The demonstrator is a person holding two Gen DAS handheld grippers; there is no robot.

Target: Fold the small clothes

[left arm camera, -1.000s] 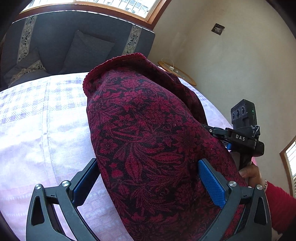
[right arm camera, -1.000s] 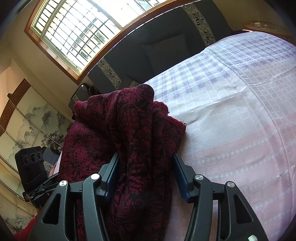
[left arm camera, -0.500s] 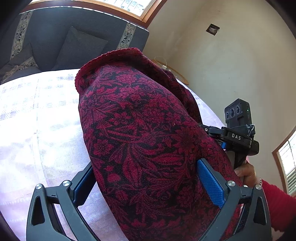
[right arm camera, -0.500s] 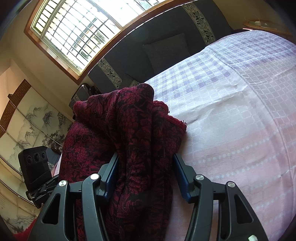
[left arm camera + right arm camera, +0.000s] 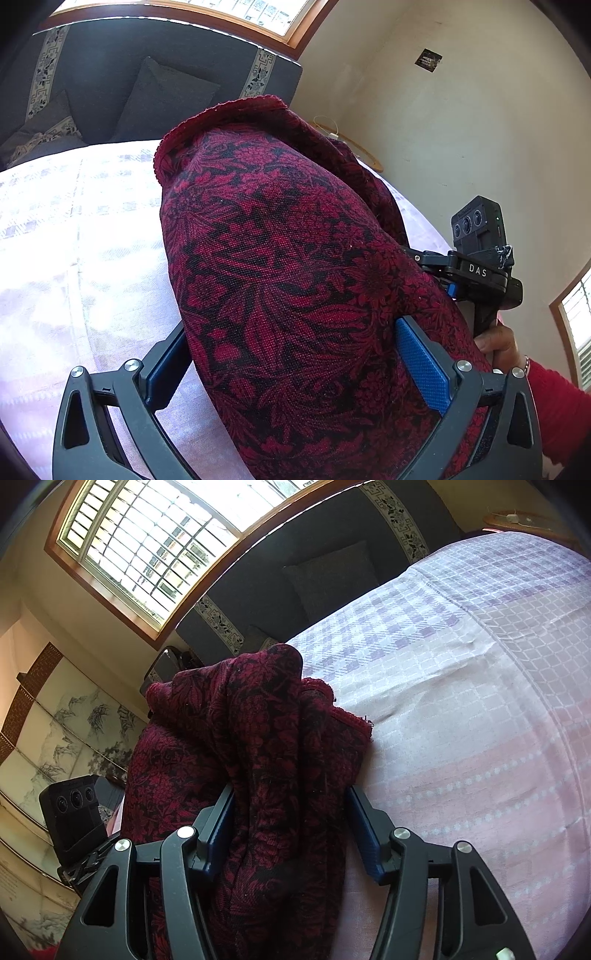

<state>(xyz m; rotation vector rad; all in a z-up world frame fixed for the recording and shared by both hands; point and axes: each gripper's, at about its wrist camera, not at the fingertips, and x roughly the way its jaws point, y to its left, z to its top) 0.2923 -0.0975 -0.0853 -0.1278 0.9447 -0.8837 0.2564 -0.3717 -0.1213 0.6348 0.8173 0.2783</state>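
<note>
I have the cloth (image 5: 295, 280) draped up and over both grippers, a dark red floral piece lifted off the bedspread (image 5: 74, 266). In the left wrist view it bulges between the left gripper (image 5: 291, 350), whose fingers stand spread wide; the right blue pad (image 5: 421, 369) lies against the fabric, but whether it truly pinches I cannot tell. In the right wrist view a bunched fold runs between the right gripper (image 5: 290, 823); the left pad touches it, the right pad stands just beside it, so I judge the hold loose, more a hang than a clamp.

The cloth's long axis runs away from me, up along the fingers toward the sofa (image 5: 147, 81), hemmed edge at the far top. The two grippers sit close side by side, the right one (image 5: 476, 266) just right of the left, a hand (image 5: 495, 343) on its grip; neither is nearer the hem.

Next, I think, the cloth must come down flat on the bedspread ahead; that stretch looks bare. A small table (image 5: 524, 518) and the sofa lie well beyond, out of the way.
</note>
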